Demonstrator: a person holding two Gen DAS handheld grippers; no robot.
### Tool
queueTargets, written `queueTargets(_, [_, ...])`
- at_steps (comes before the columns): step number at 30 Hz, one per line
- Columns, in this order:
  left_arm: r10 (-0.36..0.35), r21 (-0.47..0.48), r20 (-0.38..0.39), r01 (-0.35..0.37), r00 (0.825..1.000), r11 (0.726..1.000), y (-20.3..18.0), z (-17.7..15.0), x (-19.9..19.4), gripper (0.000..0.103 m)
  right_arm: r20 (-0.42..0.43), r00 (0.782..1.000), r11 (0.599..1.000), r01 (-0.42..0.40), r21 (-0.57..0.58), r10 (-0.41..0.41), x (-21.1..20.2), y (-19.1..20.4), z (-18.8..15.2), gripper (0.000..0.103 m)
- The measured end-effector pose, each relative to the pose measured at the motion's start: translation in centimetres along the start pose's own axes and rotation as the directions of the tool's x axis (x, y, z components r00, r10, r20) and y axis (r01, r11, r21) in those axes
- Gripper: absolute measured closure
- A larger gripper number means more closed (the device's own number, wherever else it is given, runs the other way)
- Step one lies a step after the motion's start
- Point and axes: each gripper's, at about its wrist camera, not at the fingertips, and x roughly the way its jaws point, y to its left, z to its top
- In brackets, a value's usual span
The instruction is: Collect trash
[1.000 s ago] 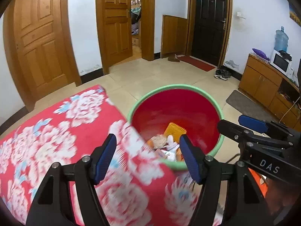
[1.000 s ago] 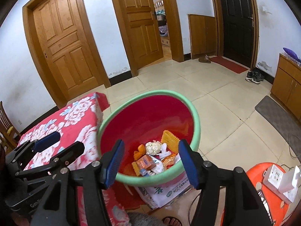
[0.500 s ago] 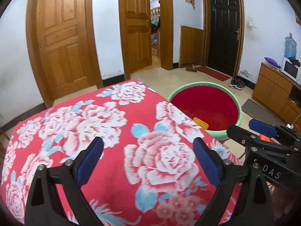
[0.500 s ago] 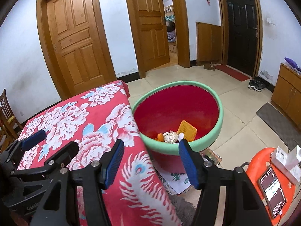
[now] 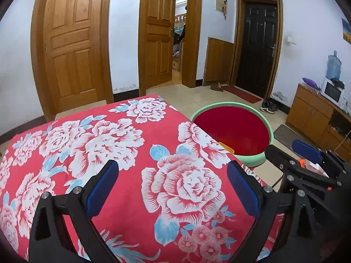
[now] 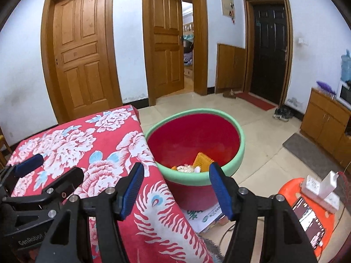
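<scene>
Nearest to me, my left gripper point(image 5: 173, 185) stands spread wide with nothing between its blue pads, hovering over the flowered tablecloth point(image 5: 122, 151). My right gripper point(image 6: 176, 188) stands partly spread and just as empty, straddling the cloth's edge. I see no trash on the cloth in either view, so there is nothing in reach to pick. Beyond the table's right edge sits the red basin point(image 6: 237, 160) with its green rim, on the floor, lower than my jaws. The collected trash point(image 6: 197, 164) lies at its bottom: a yellow ribbed piece, something crumpled and pale. The basin lies ahead and right of my left jaws, almost straight ahead of my right, so I judge my right hand nearer to it.
</scene>
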Motion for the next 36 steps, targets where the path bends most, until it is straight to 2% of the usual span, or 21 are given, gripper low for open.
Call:
queueTargets(5, [-0.020,-0.048,-0.003,0.020,1.000,0.999,1.0,-0.1,0.1,0.003,0.021,1.000,1.000,-0.009,-0.024,0.010,-0.4,0.5,-0.1,0.035])
queueTargets(19, [-0.004,0.003,0.013,0.004,1.000,1.000,0.0,-0.2,-0.3,0.002,-0.011,1.000,1.000,0.016,0.008,-0.015,0.2,0.3,-0.1,0.034])
queueTargets(36, [-0.013,-0.006,-0.009,0.013,1.000,1.000,0.1,-0.1,0.1,0.002,-0.003,1.000,1.000,0.029,0.007,-0.029,0.1,0.2,-0.1,0.033])
